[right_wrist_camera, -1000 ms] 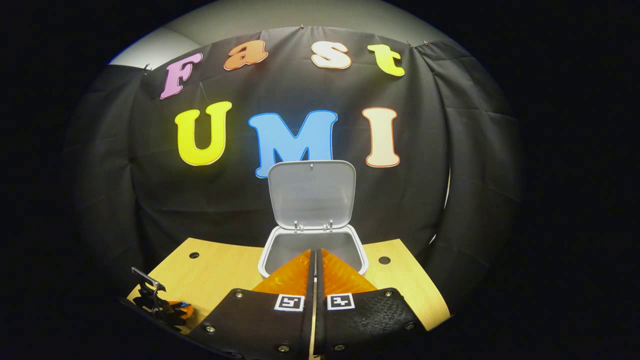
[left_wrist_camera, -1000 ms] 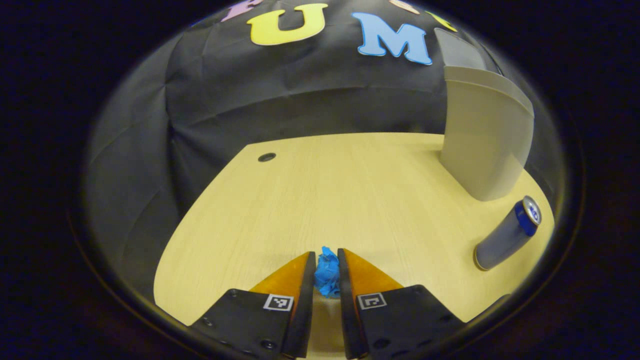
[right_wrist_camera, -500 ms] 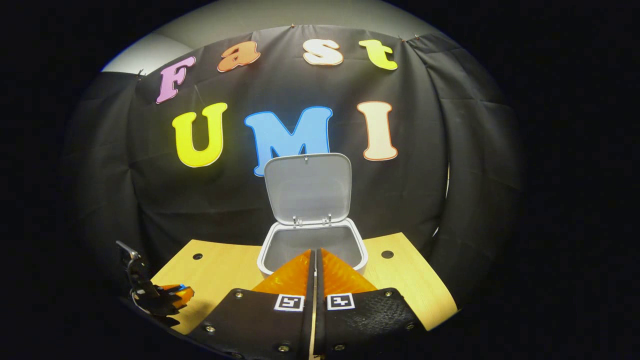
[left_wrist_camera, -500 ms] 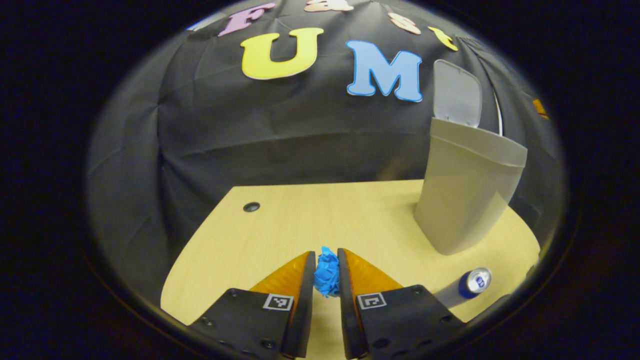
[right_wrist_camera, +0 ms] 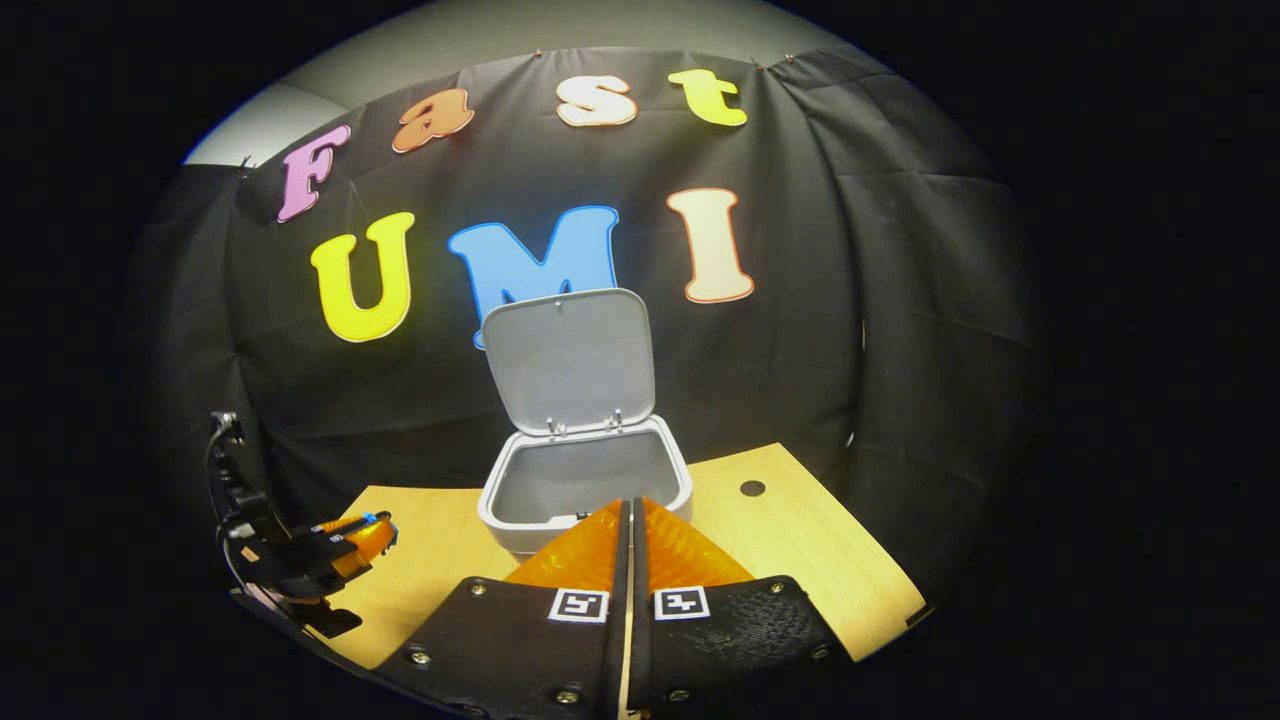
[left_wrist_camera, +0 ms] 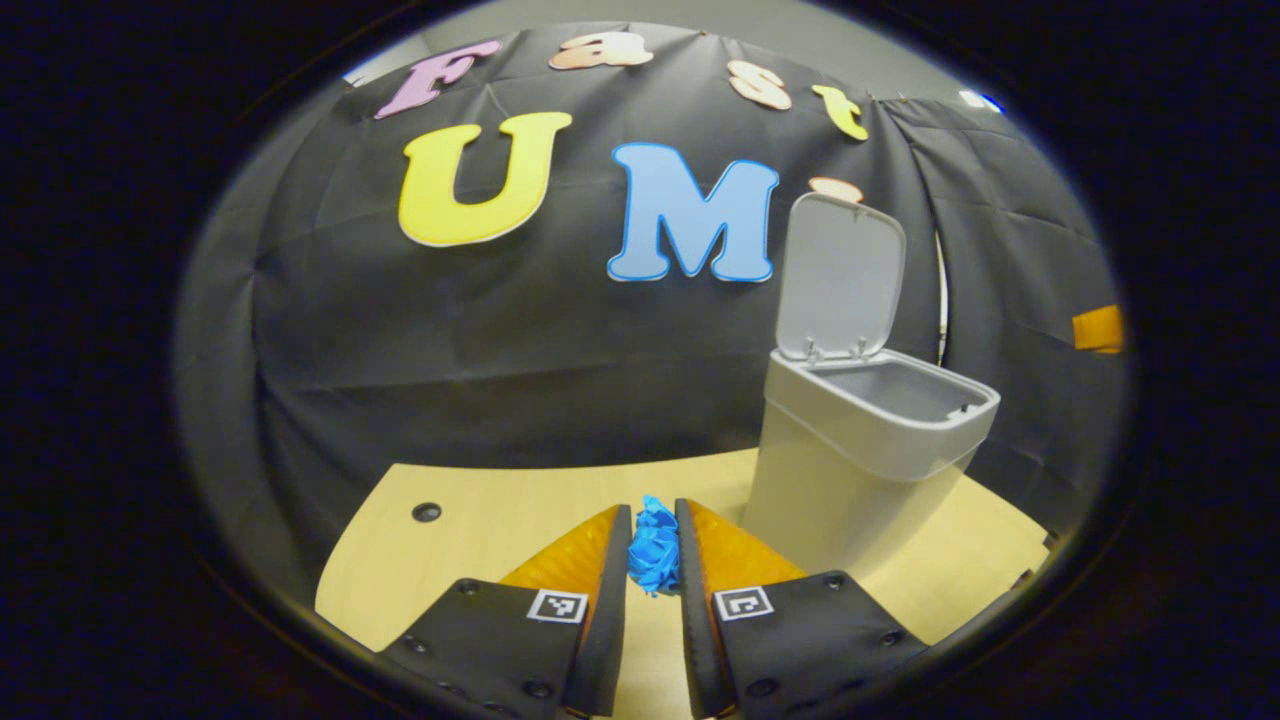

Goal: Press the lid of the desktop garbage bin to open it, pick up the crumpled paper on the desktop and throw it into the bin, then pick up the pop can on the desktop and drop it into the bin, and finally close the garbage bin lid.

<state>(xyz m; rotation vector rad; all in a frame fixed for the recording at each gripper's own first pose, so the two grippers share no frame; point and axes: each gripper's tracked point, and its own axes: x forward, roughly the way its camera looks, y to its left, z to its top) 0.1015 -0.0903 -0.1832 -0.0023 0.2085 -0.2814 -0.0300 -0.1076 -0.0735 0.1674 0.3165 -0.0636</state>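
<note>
My left gripper (left_wrist_camera: 652,515) is shut on the crumpled blue paper (left_wrist_camera: 654,545), held in the air above the wooden desktop (left_wrist_camera: 500,520). The grey garbage bin (left_wrist_camera: 860,455) stands to its right with its lid (left_wrist_camera: 840,275) upright and its mouth open. In the right gripper view the same bin (right_wrist_camera: 585,485) sits straight ahead, lid (right_wrist_camera: 568,360) raised. My right gripper (right_wrist_camera: 630,505) is shut with nothing between its fingers, hovering just in front of the bin. The left gripper (right_wrist_camera: 370,528) shows at the far left there, with a speck of blue paper at its tips.
Two round cable holes mark the desktop (right_wrist_camera: 800,560), one (left_wrist_camera: 427,512) at the back left, another (right_wrist_camera: 752,488) right of the bin. The black cloth wall rises close behind the bin.
My left gripper has risen and tilted up with the paper, so the bin's open mouth now shows and the pop can has dropped out of sight. The right gripper drifted slightly right.
</note>
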